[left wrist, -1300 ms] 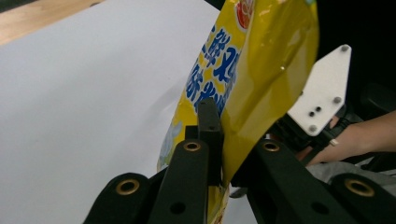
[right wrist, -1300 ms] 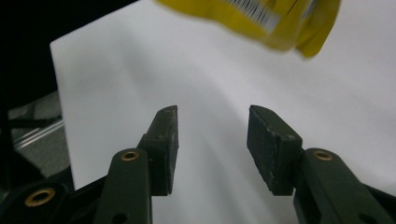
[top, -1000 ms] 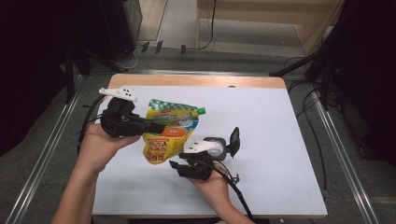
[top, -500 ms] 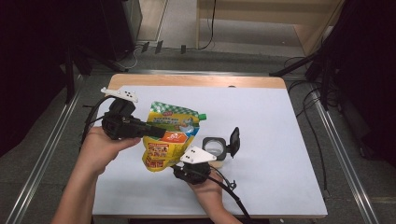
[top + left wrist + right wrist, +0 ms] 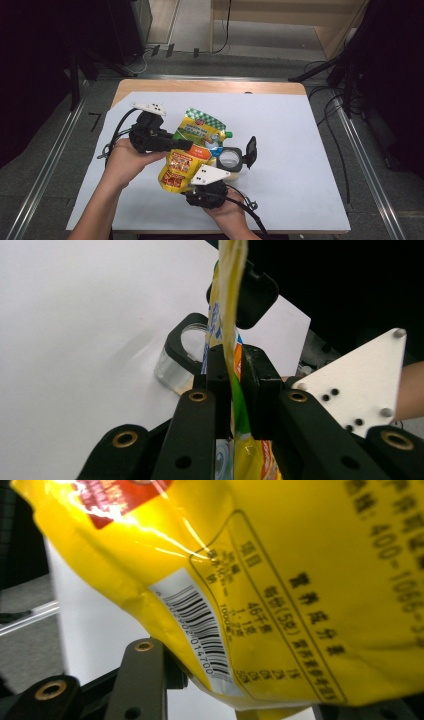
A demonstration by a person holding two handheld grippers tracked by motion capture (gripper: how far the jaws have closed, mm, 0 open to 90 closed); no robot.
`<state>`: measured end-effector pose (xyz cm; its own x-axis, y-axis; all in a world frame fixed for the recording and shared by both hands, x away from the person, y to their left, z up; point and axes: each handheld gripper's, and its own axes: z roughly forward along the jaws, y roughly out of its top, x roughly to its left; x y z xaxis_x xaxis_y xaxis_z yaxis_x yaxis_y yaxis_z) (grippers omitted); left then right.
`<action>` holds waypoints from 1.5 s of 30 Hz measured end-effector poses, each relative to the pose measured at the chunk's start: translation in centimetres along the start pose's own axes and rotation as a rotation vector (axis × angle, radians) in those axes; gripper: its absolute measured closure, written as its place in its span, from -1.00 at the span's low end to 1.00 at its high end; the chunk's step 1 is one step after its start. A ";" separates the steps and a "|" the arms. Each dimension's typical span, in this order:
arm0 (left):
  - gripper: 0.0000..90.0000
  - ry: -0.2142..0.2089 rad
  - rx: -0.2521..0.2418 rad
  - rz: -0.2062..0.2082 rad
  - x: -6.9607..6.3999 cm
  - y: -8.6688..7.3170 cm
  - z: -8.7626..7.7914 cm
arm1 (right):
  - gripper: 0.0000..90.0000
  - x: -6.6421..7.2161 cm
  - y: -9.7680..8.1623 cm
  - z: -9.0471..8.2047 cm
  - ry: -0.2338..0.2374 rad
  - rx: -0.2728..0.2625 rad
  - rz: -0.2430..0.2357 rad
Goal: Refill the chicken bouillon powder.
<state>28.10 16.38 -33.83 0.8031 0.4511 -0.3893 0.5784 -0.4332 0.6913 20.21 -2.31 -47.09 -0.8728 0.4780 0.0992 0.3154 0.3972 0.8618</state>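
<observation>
Where jaws pinch, pouch edge-on

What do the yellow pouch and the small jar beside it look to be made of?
Pouch: flexible plastic film, glossy, by the look of it; it creases and throws bright glare in the right gripper view, with print and a barcode on it. Jar: clear glass or hard plastic, cannot tell which; see-through wall, with a matte black collar and flip lid, probably plastic.

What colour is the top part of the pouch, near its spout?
Green with white checks, on the pouch; the high view shows it best.
</observation>
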 end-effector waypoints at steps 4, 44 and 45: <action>0.81 0.001 0.007 0.010 0.1 -0.1 1.0 | 0.30 0.2 -0.4 -0.6 0.039 -0.010 0.046; 0.64 0.111 0.092 -0.137 -1.2 -0.3 4.8 | 0.43 1.3 -0.2 -0.2 0.175 -0.011 0.193; 0.63 0.105 0.093 -0.145 -1.2 -0.3 4.8 | 0.44 1.4 -0.2 -0.2 0.186 -0.015 0.200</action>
<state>27.66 12.19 -36.45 0.6941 0.5904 -0.4119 0.7014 -0.4259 0.5715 18.89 -1.90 -47.00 -0.8473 0.3936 0.3566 0.4843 0.2972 0.8229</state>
